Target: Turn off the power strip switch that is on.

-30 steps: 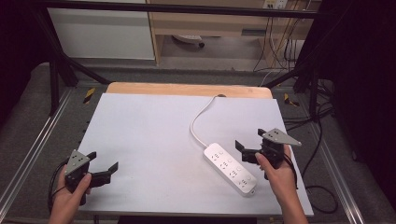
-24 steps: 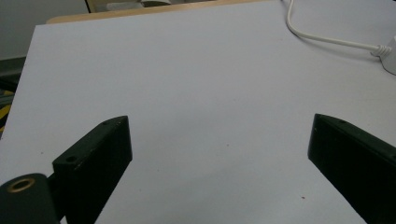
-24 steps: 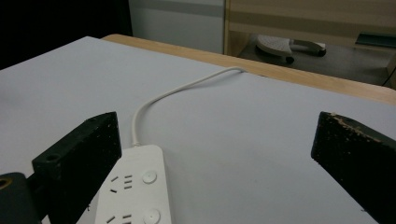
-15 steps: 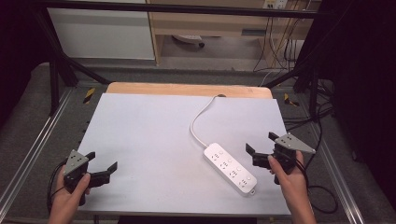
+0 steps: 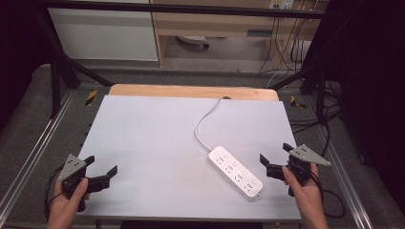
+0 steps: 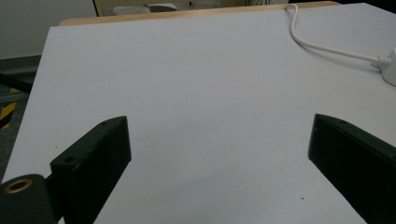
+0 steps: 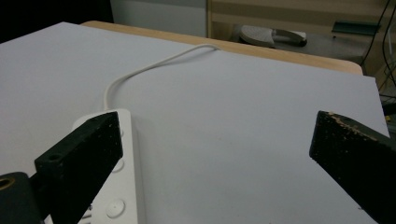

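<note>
White multi-socket power strip (image 5: pixel 235 172) with white cord (image 5: pixel 206 121) on white tabletop (image 5: pixel 153 138); no legible markings. Left gripper (image 5: pixel 101 171) and right gripper (image 5: pixel 273 153): jaws spread, empty.

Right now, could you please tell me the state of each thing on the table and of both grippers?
Power strip: flat on the table, angled, sockets empty, untouched.
Power cord: slack, curving away past the far edge.
Left gripper: open, empty.
Right gripper: open, empty, beside the strip.
</note>
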`<act>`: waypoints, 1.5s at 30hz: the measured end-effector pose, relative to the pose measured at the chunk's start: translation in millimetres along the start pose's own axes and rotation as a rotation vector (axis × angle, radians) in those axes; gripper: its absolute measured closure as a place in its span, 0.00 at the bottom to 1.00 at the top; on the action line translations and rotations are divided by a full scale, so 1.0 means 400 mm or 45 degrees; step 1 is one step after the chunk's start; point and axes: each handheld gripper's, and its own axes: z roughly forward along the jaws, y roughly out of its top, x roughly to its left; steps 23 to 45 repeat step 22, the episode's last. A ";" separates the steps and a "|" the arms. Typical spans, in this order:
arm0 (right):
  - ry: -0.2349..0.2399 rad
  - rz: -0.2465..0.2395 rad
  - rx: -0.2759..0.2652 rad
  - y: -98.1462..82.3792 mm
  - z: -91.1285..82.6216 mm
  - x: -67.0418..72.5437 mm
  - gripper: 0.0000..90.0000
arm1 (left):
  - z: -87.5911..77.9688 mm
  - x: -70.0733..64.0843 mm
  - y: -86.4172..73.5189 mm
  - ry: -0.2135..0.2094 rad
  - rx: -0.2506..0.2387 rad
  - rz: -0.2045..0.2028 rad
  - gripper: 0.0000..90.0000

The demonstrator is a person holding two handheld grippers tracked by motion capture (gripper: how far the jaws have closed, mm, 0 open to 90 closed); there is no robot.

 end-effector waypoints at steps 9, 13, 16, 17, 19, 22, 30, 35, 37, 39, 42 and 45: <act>-0.048 0.046 0.030 -0.043 0.001 -0.033 0.04 | 0.007 0.001 -0.001 0.002 0.012 0.006 0.06; -0.064 0.037 0.085 -0.073 0.025 -0.043 0.04 | 0.007 0.000 -0.001 -0.002 0.011 0.008 0.06; -0.083 0.027 0.124 -0.089 0.044 -0.046 0.04 | 0.009 -0.002 0.000 -0.003 0.012 0.010 0.06; -0.097 0.021 0.134 -0.092 0.050 -0.048 0.04 | 0.010 -0.003 0.000 -0.004 0.014 0.010 0.06; -0.132 0.035 0.149 -0.096 0.061 -0.053 0.04 | 0.012 -0.004 0.000 -0.006 0.016 0.014 0.06; -0.229 0.071 0.235 -0.105 0.085 -0.064 0.05 | 0.014 -0.006 0.001 -0.011 0.017 0.021 0.06; -0.229 0.071 0.235 -0.105 0.085 -0.064 0.05 | 0.014 -0.006 0.001 -0.011 0.017 0.021 0.06; -0.229 0.071 0.235 -0.105 0.085 -0.064 0.05 | 0.014 -0.006 0.001 -0.011 0.017 0.021 0.06; -0.229 0.071 0.235 -0.105 0.085 -0.064 0.05 | 0.014 -0.006 0.001 -0.011 0.017 0.021 0.06; -0.229 0.071 0.235 -0.105 0.085 -0.064 0.05 | 0.014 -0.006 0.001 -0.011 0.017 0.021 0.06; -0.229 0.071 0.235 -0.105 0.085 -0.064 0.05 | 0.014 -0.006 0.001 -0.011 0.017 0.021 0.06; -0.229 0.071 0.235 -0.105 0.085 -0.064 0.05 | 0.014 -0.006 0.001 -0.011 0.017 0.021 0.06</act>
